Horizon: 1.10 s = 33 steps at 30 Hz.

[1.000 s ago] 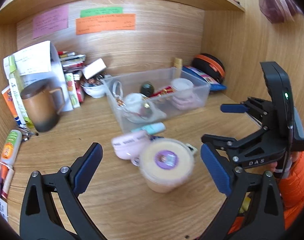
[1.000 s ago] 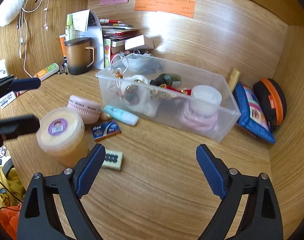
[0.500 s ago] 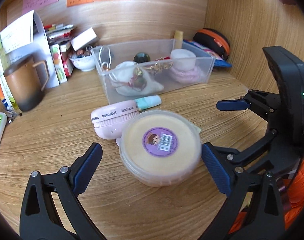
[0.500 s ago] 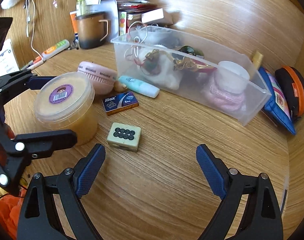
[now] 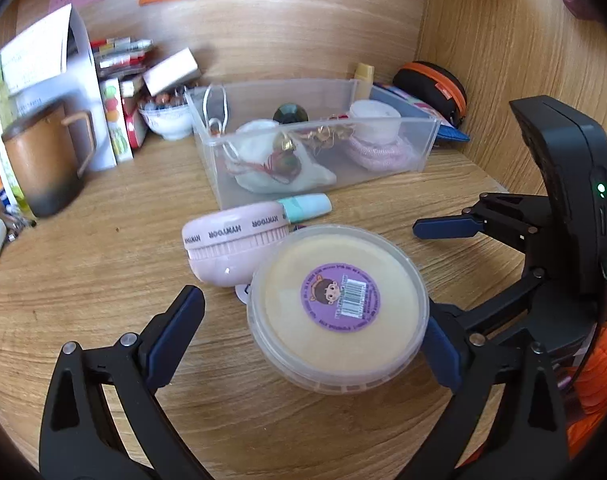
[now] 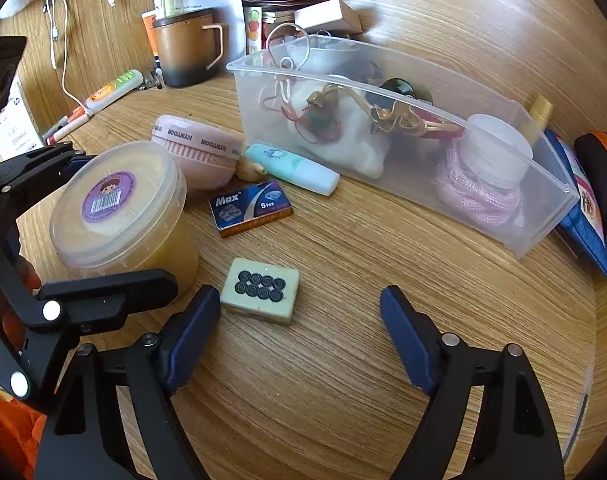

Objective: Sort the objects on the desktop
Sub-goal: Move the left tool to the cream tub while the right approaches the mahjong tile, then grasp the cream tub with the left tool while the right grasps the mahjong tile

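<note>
left gripper (image 5: 311,340) wide open astride yellow tub (image 5: 337,308) on worktop (image 5: 103,264), pads apparently not touching, to lift it | right gripper (image 6: 299,338) empty, jaws just closing, mahjong tile (image 6: 260,291) just ahead | clear bin (image 6: 403,136) behind

Blk grippers (image 6: 299,344), blue pads (image 6: 191,336), silver screws, orange sleeve (image 5: 599,380)

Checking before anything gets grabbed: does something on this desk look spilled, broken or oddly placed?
Nothing looks spilled or broken. The pink round case rests tilted on its edge between the lidded tub and the clear bin, not flat. The mahjong tile lies flat.
</note>
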### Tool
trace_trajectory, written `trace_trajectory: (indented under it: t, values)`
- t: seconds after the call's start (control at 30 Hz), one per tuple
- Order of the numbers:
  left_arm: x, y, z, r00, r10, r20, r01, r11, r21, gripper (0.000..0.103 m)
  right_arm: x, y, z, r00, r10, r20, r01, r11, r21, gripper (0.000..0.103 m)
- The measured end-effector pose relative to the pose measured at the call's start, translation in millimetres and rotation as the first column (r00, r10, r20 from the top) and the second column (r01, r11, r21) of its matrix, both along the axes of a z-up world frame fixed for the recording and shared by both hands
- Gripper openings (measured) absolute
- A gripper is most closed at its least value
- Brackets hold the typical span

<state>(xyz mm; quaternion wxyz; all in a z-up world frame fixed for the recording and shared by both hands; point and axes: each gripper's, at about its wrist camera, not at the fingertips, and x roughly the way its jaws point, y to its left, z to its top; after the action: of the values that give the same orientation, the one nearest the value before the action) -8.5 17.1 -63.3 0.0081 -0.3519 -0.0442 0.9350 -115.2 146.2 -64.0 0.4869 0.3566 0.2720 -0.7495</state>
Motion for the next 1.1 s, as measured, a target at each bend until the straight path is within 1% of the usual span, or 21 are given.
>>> trace_trajectory:
  t: [0.07,0.2,0.27,0.3,0.33,0.37,0.4,0.43,0.5,0.57,0.63,0.67,0.7,0.83,1.1]
  values:
    - [2,1,1,1.000,0.005,-0.022,-0.005,1.000,-0.010,0.100,1,0,1,1.000,0.000,-0.007,0.000,1.000,-0.005,0.072]
    - [-1,0,1,1.000,0.008,-0.022,-0.008,1.000,-0.004,0.100,2,1,2,1.000,-0.001,-0.018,0.000,1.000,-0.013,0.066]
    - [-1,0,0,1.000,0.006,-0.019,-0.006,1.000,-0.005,0.098,4,1,3,1.000,0.009,-0.025,-0.009,1.000,-0.019,0.056]
    - [-1,0,1,1.000,0.003,-0.021,-0.003,1.000,-0.004,0.096,5,1,3,0.999,0.009,-0.039,-0.009,1.000,-0.021,0.056]
    - [0,1,1,1.000,-0.003,-0.023,0.003,1.000,-0.002,0.092,8,1,3,0.998,0.015,-0.056,-0.016,1.000,-0.021,0.054]
    - [1,2,2,1.000,-0.010,-0.029,0.010,1.000,-0.002,0.090,10,0,4,0.998,0.021,-0.066,-0.023,1.000,-0.021,0.052]
    - [2,4,1,0.999,-0.016,-0.035,0.015,1.000,-0.005,0.084,11,0,4,0.997,0.029,-0.074,-0.031,0.999,-0.022,0.049]
    - [3,6,2,0.999,-0.027,-0.044,0.027,1.000,-0.009,0.078,12,-1,4,0.996,0.034,-0.079,-0.036,0.999,-0.022,0.048]
    - [3,8,1,0.998,-0.050,-0.040,0.050,0.999,-0.005,0.073,13,-2,4,0.996,0.039,-0.085,-0.041,0.999,-0.023,0.046]
    - [1,8,0,0.998,-0.049,-0.036,0.049,0.999,0.006,0.071,13,-2,4,0.996,0.041,-0.079,-0.043,0.999,-0.024,0.041]
    - [0,6,-1,0.999,-0.043,-0.032,0.044,0.999,0.019,0.070,12,-1,4,0.997,0.043,-0.062,-0.045,0.999,-0.029,0.039]
    - [0,5,-1,0.998,-0.044,-0.033,0.045,0.999,0.027,0.069,12,-1,4,0.997,0.045,-0.056,-0.047,0.998,-0.031,0.036]
    - [0,7,-1,0.998,-0.048,-0.033,0.049,0.998,0.028,0.066,12,-1,4,0.997,0.048,-0.053,-0.049,0.998,-0.032,0.035]
    - [2,8,-1,0.998,-0.048,-0.045,0.049,0.999,0.020,0.066,10,0,4,0.998,0.047,-0.034,-0.048,0.998,-0.036,0.032]
    - [9,6,-1,0.998,-0.027,-0.054,0.028,0.999,0.016,0.065,7,3,2,0.999,0.053,-0.008,-0.054,0.998,-0.043,0.031]
